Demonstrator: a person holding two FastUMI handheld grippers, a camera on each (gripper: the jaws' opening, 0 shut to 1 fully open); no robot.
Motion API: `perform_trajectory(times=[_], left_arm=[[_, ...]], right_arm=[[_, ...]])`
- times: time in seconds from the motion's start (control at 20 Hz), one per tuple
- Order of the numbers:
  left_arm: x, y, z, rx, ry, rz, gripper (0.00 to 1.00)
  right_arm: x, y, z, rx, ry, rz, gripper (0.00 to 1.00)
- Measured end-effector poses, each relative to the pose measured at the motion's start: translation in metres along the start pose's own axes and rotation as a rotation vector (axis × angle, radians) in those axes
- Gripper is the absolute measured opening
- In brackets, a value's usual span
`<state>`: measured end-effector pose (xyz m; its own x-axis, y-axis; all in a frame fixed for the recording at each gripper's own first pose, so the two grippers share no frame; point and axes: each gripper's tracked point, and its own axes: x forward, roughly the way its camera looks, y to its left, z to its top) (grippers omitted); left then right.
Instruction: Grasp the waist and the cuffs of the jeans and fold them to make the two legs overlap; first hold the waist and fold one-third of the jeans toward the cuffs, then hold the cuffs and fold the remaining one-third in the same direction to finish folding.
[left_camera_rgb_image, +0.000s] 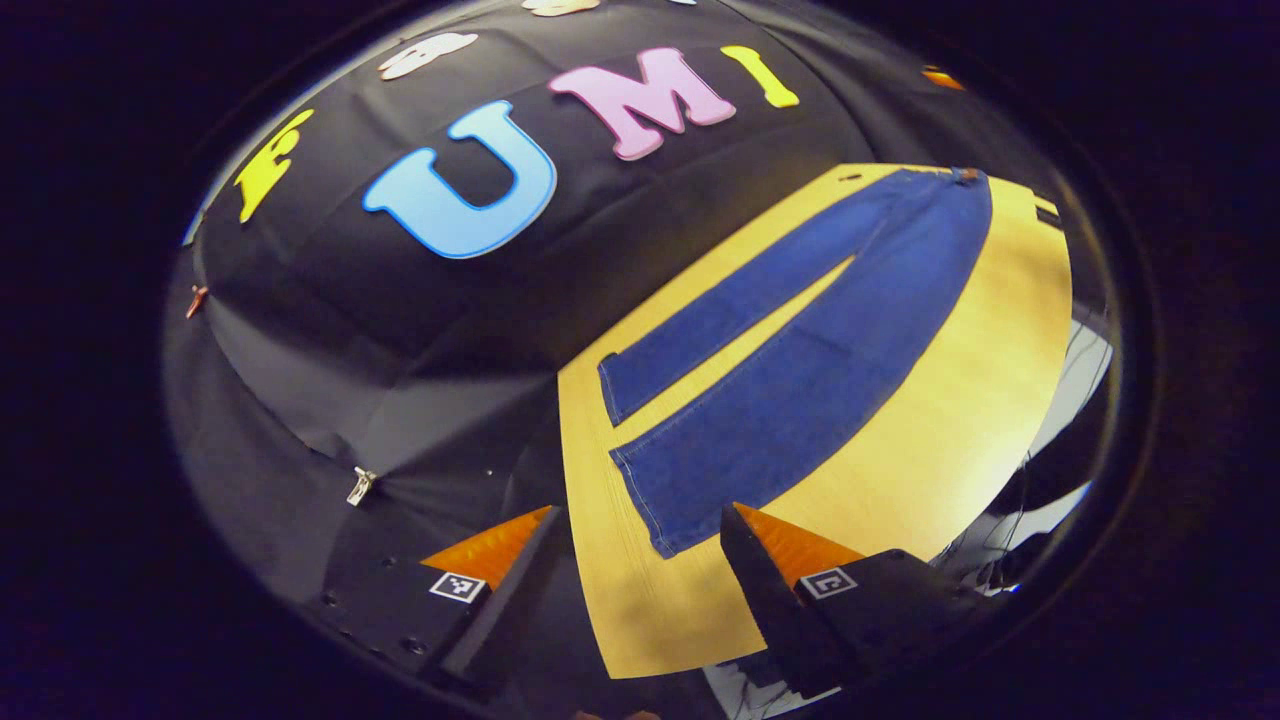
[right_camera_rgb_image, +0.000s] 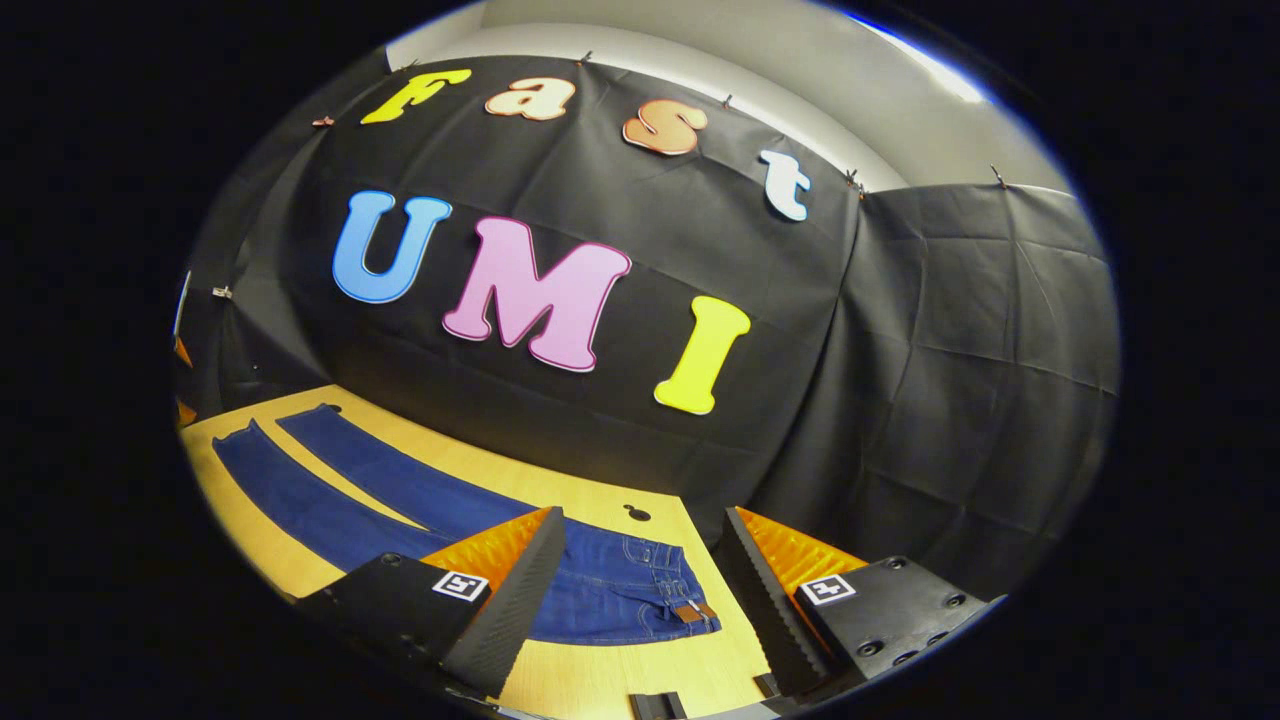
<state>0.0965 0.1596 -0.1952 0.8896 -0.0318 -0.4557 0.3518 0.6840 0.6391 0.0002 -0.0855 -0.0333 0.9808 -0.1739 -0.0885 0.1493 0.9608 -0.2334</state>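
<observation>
**Jeans lie long between my two grippers: cuffs by the left, waist by the right**

I start close in. In the left gripper view, my left gripper (left_camera_rgb_image: 640, 560) is wide open and holds nothing. It hangs above the near edge of the yellow wooden surface (left_camera_rgb_image: 1000, 400). Just past its fingers are the cuffs (left_camera_rgb_image: 640, 440) of the jeans (left_camera_rgb_image: 810, 340). The nearer cuff almost reaches the tip of one finger in the picture, but I judge the gripper is up in the air and not touching.

In the right gripper view, my right gripper (right_camera_rgb_image: 640, 570) is open too, with nothing in it. The waist (right_camera_rgb_image: 650, 590) sits right between its fingers, just below and ahead. I cannot tell if a finger touches the cloth yet.

Now farther out. The jeans lie flat, and their long way runs from one gripper to the other. The two legs (right_camera_rgb_image: 330, 480) are spread apart like a thin V, with a strip of bare surface showing between them. They do not overlap yet, so I think no fold is done.

So the left gripper is nearer the cuffs, and the right gripper is nearer the waist. I think the next move needs each gripper to go down onto its own end. Behind it all hangs the black booth wall (right_camera_rgb_image: 950, 380).
</observation>
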Motion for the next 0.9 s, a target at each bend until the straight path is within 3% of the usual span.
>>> perform_trajectory(times=[0.2,0.35,0.6,0.8,0.9], left_arm=[[0.066,-0.008,-0.042,0.343,0.106,-0.108,0.98],[0.103,-0.014,-0.068,0.499,0.170,-0.177,0.98],[0.136,-0.015,-0.062,0.646,0.159,-0.234,0.95],[0.153,-0.020,-0.055,0.621,0.180,-0.305,0.82],[0.158,-0.026,-0.057,0.592,0.217,-0.353,0.71]], right_arm=[[0.028,-0.011,-0.028,0.002,0.092,-0.019,0.96],[0.049,-0.027,-0.040,-0.014,0.132,-0.049,0.96],[0.075,-0.054,-0.065,-0.031,0.194,-0.097,0.96],[0.095,-0.073,-0.079,-0.155,0.199,-0.106,0.96],[0.100,-0.079,-0.088,-0.262,0.201,-0.081,0.96]])
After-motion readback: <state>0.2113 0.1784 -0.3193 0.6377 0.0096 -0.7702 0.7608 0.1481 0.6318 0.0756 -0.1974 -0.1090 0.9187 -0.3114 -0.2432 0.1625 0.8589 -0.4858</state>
